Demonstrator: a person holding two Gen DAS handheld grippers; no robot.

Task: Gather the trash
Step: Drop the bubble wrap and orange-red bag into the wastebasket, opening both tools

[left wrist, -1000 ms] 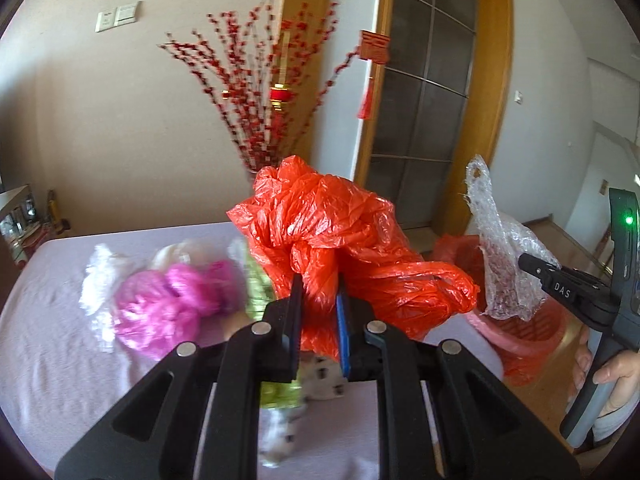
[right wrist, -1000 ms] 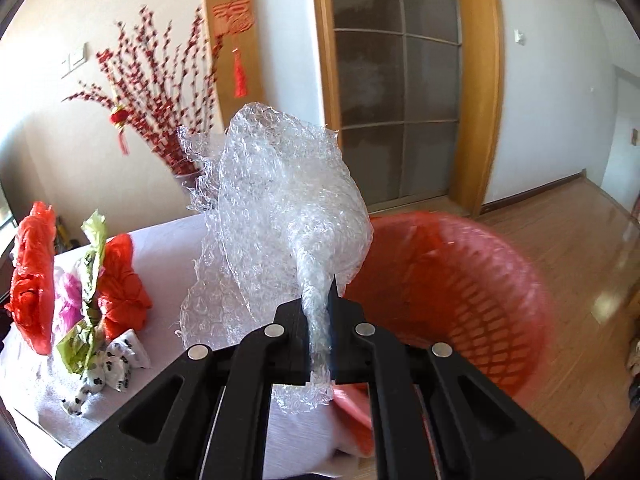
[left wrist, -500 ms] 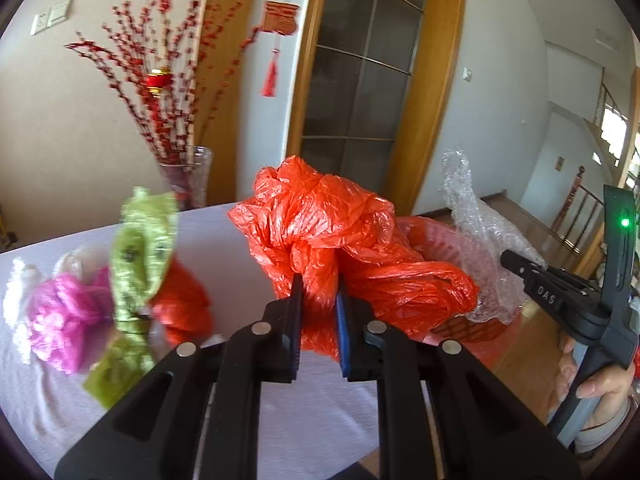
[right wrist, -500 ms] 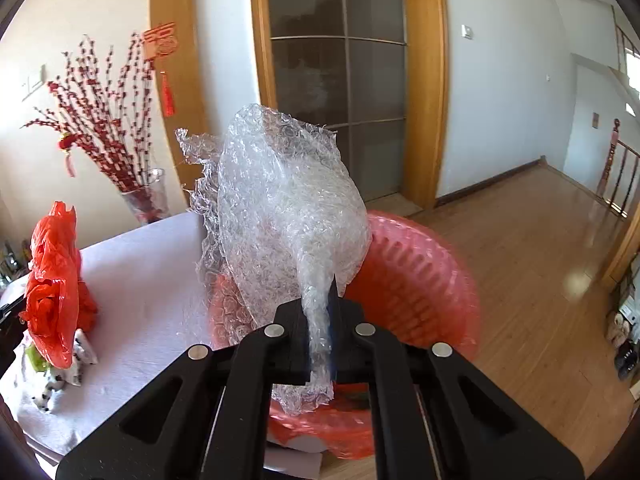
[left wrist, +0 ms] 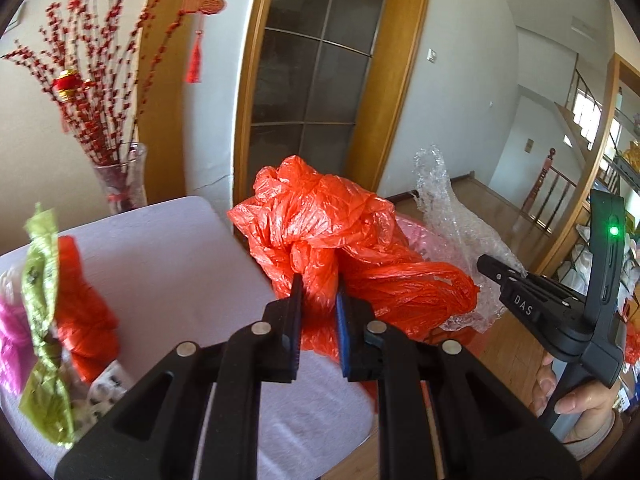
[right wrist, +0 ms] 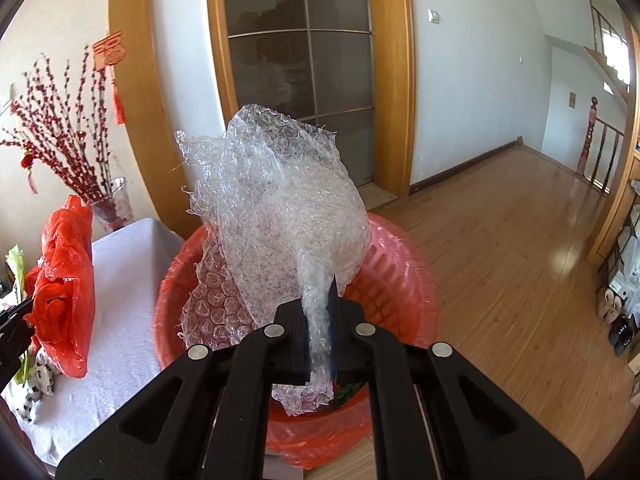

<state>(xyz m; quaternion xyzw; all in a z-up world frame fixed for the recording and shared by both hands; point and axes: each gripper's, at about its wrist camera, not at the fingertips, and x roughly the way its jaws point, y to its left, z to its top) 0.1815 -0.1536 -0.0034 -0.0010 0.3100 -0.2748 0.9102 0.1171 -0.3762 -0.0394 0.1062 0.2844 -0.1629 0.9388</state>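
A sunlit room with a wood floor, a glass-panelled door in a wooden frame, and a counter (left wrist: 168, 264) under a pale cloth. At its far edge a vase (left wrist: 120, 178) holds red-berried branches.

Beside the counter's end sits a red basket (right wrist: 396, 280), seemingly the place for the trash. The right gripper (right wrist: 318, 332) hangs over it, jaws pinched tight on a twisted neck of bubble wrap (right wrist: 280, 208) — the sheet's lower part already rests inside the rim, likely so it falls in once let go.

The left gripper (left wrist: 318, 312) has its jaws clamped on a crumpled red bag (left wrist: 320, 224), held above the counter's edge near the basket, probably next in line.

More trash lies on the counter — a green wrapper (left wrist: 42, 280), another red bag (left wrist: 86, 312) and something pink (left wrist: 10, 344).
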